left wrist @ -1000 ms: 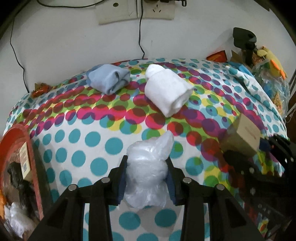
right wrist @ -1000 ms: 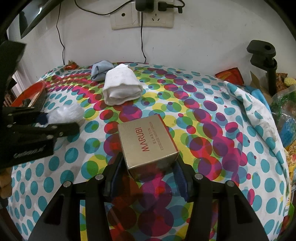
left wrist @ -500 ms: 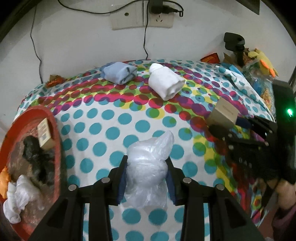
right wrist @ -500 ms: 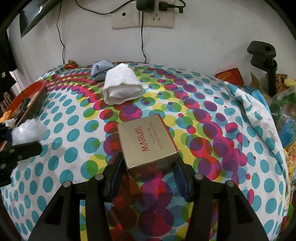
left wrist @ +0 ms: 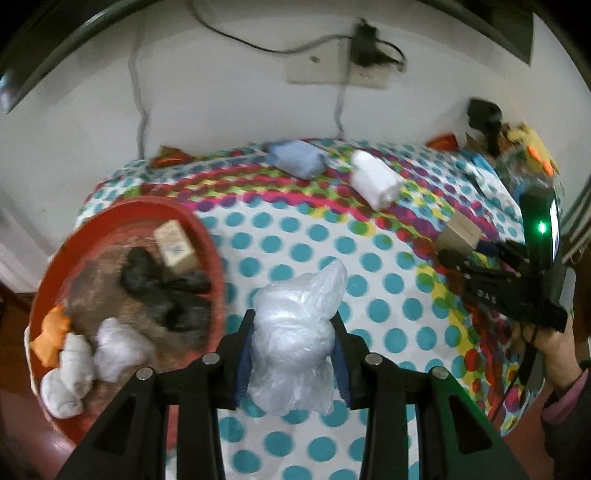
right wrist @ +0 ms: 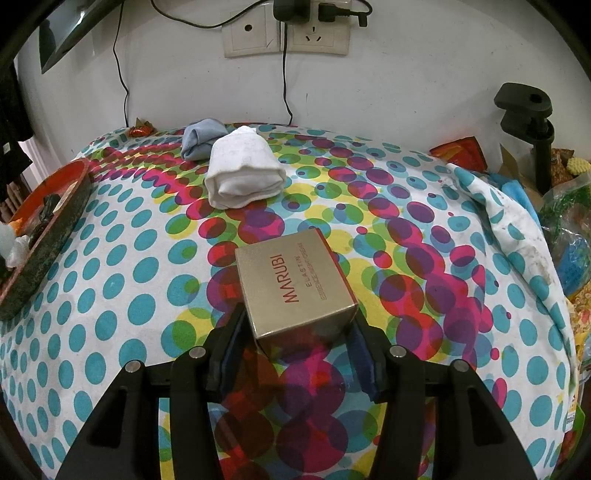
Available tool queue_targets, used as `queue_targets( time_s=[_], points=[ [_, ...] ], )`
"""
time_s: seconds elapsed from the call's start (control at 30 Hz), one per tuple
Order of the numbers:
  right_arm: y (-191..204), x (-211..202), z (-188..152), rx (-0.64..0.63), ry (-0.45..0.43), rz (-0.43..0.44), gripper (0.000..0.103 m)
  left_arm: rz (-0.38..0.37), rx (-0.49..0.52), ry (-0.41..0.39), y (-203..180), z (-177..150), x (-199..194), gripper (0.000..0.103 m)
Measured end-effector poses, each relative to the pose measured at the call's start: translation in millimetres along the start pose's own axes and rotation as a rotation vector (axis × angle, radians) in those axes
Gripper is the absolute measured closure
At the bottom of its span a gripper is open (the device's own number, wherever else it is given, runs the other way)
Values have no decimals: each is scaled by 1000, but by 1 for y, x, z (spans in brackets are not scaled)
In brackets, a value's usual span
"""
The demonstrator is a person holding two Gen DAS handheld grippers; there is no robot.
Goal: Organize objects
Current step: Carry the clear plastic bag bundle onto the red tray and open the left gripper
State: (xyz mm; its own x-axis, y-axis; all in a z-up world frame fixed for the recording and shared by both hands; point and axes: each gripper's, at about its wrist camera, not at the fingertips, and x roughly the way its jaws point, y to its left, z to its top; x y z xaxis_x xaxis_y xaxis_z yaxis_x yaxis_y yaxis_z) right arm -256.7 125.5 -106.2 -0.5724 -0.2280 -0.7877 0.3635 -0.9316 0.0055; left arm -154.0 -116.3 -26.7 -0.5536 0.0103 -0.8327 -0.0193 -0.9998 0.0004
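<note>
Left gripper (left wrist: 293, 345): clamped on a crumpled clear plastic bag (left wrist: 295, 339), pads pressed against both sides, knotted top sticking up and to the right. Held above the dotted tablecloth (left wrist: 280, 229), just right of the red tray (left wrist: 210, 243) at the table's left edge.

Red tray contents: small tan box (left wrist: 175, 245), dark crumpled items (left wrist: 162, 291), whitish bundles (left wrist: 92, 358), orange piece (left wrist: 50, 336). Blurred in the left wrist view; finer detail not readable.

Right gripper (right wrist: 295, 339): closed on a gold carton (right wrist: 293, 282) printed "MARUBI" in red, pads against its two side faces, carton tilted with the printed face up. Positioned over the multicoloured part of the cloth, well right of the tray. Also seen from the left wrist view at the right edge, carried by a hand (left wrist: 554, 354) in a pink sleeve.

On the cloth near the wall: rolled white cloth (right wrist: 242, 171) and, just behind it to the left, rolled blue cloth (right wrist: 201, 138); contact between the two not certain. Small red wrapper (right wrist: 140, 129) at the far left corner by the wall.

Wall: double socket plate (right wrist: 286, 35) with a plugged adapter, cables hanging down. Black clamp stand (right wrist: 528, 122) and assorted packets at the far right.
</note>
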Motion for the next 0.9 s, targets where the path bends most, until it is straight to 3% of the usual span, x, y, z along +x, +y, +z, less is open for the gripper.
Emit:
queue_targets(
  time_s=[0.17, 0.63, 0.9],
  points=[
    [0, 0, 0, 4, 0, 3, 52, 34, -49, 0, 36, 1, -15, 66],
    [0, 0, 0, 3, 0, 4, 51, 82, -309, 3, 147, 7, -35, 66],
    [-1, 0, 0, 3, 1, 4, 51, 132, -332, 30, 187, 20, -13, 66]
  ],
)
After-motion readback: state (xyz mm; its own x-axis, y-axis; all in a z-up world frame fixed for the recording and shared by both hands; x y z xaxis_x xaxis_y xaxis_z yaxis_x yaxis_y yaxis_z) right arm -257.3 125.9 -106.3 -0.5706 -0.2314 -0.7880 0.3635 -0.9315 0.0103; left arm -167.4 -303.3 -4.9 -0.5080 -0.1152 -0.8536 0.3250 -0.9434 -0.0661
